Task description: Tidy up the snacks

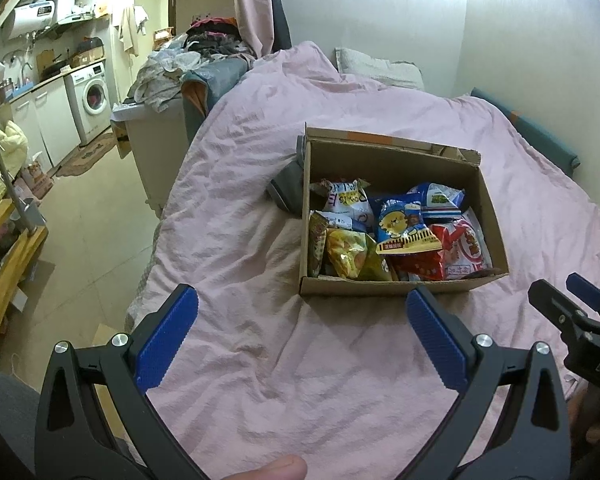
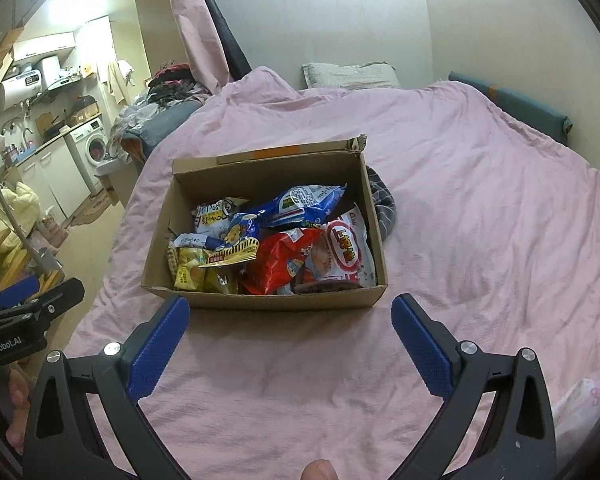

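Grippers, left (image 1: pixel 302 312) and right (image 2: pixel 289 322), are hovering wide open, empty; grabbing those slippery snack bags (image 2: pixel 275 240) risks crushing chips.

My view: pink bedspread (image 2: pixel 460 184), pillow (image 2: pixel 350 75) by wall, washing machine (image 1: pixel 91 98) (far left), clothes pile (image 1: pixel 215 38).

box (image 2: pixel 259 300) on bed (image 2: pixel 480 208), centre | snack packets (image 2: pixel 300 256) in box | cloth (image 2: pixel 382 208) touching box's right side | pillow (image 2: pixel 352 76) behind box at wall | both tools before box, left tool (image 1: pixel 300 322) beside right tool (image 2: pixel 289 326)
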`<state>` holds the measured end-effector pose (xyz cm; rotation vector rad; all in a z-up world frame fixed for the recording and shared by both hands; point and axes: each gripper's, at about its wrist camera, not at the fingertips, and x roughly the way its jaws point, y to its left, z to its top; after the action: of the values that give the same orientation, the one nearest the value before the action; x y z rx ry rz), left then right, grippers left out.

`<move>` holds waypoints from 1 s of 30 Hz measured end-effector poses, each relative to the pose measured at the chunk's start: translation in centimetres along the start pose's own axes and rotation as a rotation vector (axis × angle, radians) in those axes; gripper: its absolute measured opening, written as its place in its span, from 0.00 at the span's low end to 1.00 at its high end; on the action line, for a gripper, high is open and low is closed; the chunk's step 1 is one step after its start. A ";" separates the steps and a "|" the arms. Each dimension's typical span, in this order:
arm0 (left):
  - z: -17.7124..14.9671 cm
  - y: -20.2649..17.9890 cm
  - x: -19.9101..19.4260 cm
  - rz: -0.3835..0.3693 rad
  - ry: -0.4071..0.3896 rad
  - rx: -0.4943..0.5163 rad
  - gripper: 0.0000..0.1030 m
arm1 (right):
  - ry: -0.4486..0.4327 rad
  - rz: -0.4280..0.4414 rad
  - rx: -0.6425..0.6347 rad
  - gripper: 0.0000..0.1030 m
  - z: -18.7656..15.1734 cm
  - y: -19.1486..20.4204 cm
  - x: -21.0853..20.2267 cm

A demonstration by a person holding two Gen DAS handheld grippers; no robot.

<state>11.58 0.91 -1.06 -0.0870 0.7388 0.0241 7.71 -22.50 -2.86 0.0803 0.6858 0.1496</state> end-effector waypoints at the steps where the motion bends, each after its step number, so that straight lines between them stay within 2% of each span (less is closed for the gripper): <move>1: 0.0 0.0 0.0 -0.001 0.000 0.000 1.00 | -0.001 0.000 -0.001 1.00 0.0 0.0 0.0; 30: -0.1 -0.4 0.1 -0.007 0.005 0.011 1.00 | -0.006 -0.011 0.011 1.00 0.2 -0.4 -0.2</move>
<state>11.59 0.54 -1.16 -0.0790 0.7436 0.0128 7.76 -22.89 -2.65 0.0873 0.6809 0.1355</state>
